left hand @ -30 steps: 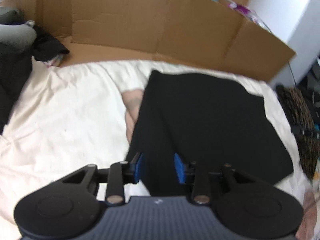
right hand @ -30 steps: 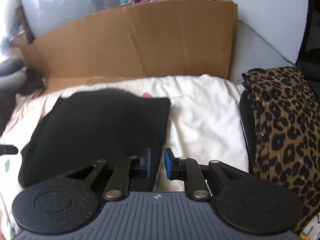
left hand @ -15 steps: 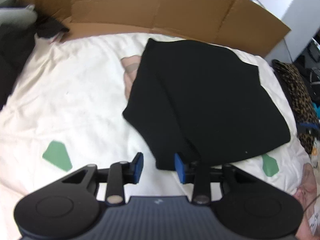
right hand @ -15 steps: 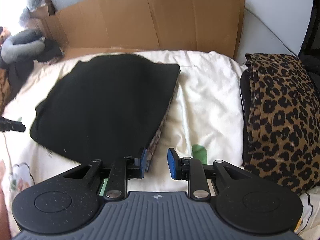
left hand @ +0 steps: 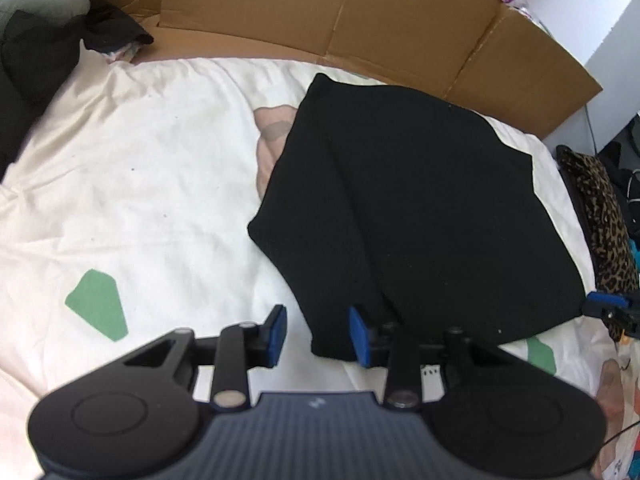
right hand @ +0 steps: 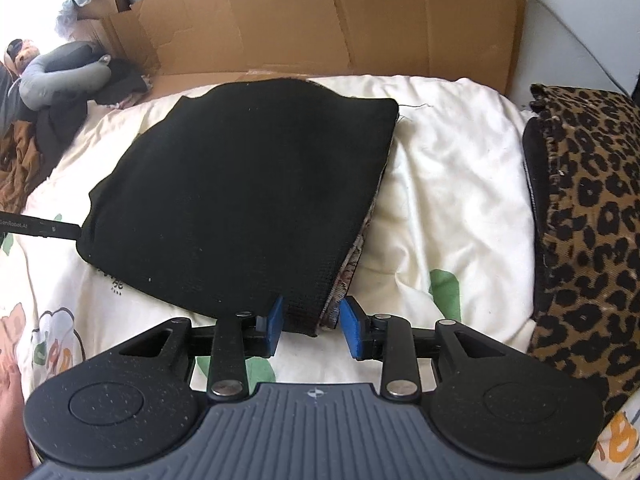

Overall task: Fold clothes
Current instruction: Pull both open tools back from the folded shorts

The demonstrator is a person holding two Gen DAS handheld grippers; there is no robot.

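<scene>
Left tongs [left hand: 316, 336]: jaws partly open, pointing steeply down at the near left corner of the black garment [left hand: 412, 208]. That corner lies in the gap and runs behind the right pad; the left pad stands clear over the sheet [left hand: 140, 184]. No clamp visible, nothing lifted.

Right tongs [right hand: 310, 330]: jaws have just been opening. They sit partly open astride the garment's near right corner. The folded edge lies between the blue pads, with a gap to the right pad. The left pad looks close to the cloth or touching it, can't tell which. Not gripping.

Garment: folded into a rough rectangle and lying flat on the sheet, between the two tongs. A patterned layer shows under its right edge in the right wrist view.

Relative to the garment:
- Far side: a cardboard sheet [right hand: 320, 20] standing along the bed edge.
- Right: leopard-print fabric [right hand: 588, 216], apart from it with bare sheet between.
- Far left: a grey neck pillow [right hand: 64, 72] on a dark clothes pile [left hand: 28, 52].
- Left and near side: green print patches [left hand: 98, 306] on the sheet.

The left wrist view catches the right tongs' blue tip at the garment's right corner. The right wrist view shows a black bar of the left tongs touching or just beside the garment's left edge.
</scene>
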